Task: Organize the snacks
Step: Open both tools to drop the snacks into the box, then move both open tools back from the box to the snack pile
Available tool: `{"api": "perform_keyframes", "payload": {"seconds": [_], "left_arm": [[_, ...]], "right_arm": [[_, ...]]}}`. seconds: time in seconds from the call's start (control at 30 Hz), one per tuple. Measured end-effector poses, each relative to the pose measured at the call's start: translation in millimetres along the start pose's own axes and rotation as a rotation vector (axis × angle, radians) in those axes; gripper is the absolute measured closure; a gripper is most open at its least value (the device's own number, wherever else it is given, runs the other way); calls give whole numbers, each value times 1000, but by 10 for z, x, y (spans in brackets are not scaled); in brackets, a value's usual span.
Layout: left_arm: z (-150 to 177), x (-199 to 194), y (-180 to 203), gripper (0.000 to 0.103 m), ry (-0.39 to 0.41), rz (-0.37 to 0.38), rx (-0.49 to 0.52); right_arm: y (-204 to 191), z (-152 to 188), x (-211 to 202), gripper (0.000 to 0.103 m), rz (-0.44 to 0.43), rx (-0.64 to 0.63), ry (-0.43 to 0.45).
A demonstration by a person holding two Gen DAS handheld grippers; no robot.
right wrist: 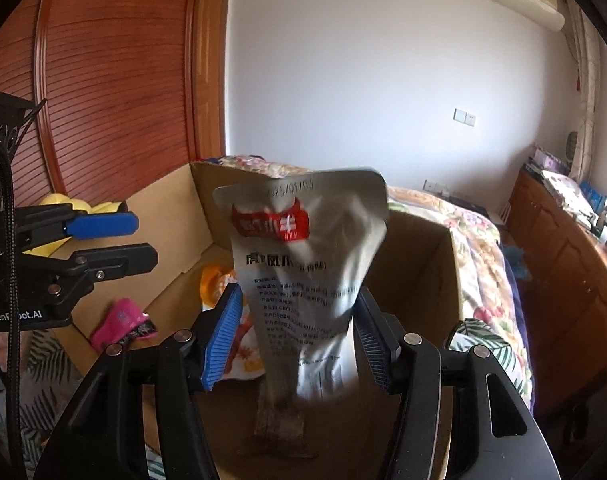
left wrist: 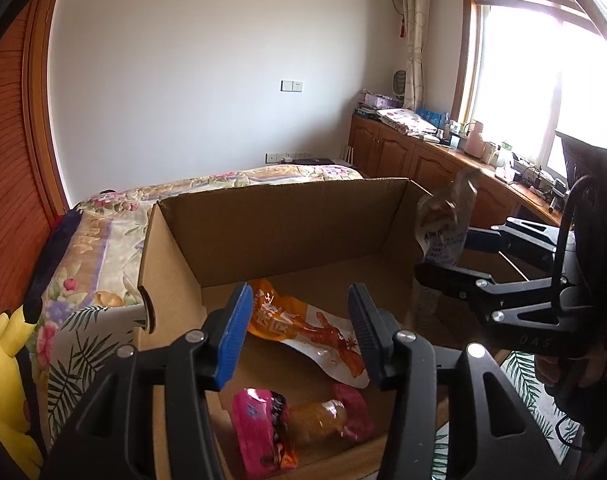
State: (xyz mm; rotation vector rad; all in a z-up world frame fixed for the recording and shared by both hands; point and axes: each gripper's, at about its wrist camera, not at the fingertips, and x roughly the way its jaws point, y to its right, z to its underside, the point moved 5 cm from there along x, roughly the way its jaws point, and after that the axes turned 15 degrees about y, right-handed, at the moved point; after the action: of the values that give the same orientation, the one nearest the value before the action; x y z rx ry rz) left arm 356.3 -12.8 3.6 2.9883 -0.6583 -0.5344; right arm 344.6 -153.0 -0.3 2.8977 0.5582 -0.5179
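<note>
**A:** Where is the crinkled silver foil snack pouch (right wrist: 307, 280) with the red label?

**B:** It stands upright between the two fingers of the right gripper (right wrist: 299, 300), over the open brown cardboard box (left wrist: 287, 220), near the box's right wall. Its lower end is blurred.

**A:** Is it gripped?

**B:** The jaws stand about halfway apart with the pouch between them. The dark pad lies against its edge, and the blue pad (right wrist: 223, 332) seems to leave a sliver of space. I cannot tell whether they press on it.

**A:** And the other gripper?

**B:** The left gripper (left wrist: 299, 296) hangs over the near part of the box, tilted downward. Its jaws are moderately apart with nothing between the pads.

**A:** What lies in the box?

**B:** An orange and white plastic snack packet (left wrist: 303, 328) lies flat on the bottom. Nearer the front lies a clear packet with pink ends (left wrist: 263, 428). The two are close but apart.

**A:** Around the box?

**B:** The box sits on a bed with a floral quilt (left wrist: 103, 240). A yellow plush toy (left wrist: 7, 352) sits at the bed's left edge. Wooden cabinets (left wrist: 387, 152) run under a bright window (left wrist: 543, 80) to the right.
</note>
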Motion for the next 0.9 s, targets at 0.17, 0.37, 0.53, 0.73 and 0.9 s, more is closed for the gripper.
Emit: {"api": "perform_keyframes", "payload": {"seconds": [0.17,0.37,0.53,0.73,0.9], "left_arm": [[23,-29,27,52,-2,-3,4],[5,-109,58,51,8,-9,9],[-22,-202,65,50,14,-10,12],[-83,-367,107,50,31,-13,15],[-109,-551,181,49,45,-13,25]], "right_arm": [[24,30,8,43,-1,3,-10],[43,28,-23,45,-17,39,-19],[31,-30,-148,38,-37,79,-2],[-22,-83,-298,37,-63,87,4],[-34,-123,-516,37,-74,92,20]]}}
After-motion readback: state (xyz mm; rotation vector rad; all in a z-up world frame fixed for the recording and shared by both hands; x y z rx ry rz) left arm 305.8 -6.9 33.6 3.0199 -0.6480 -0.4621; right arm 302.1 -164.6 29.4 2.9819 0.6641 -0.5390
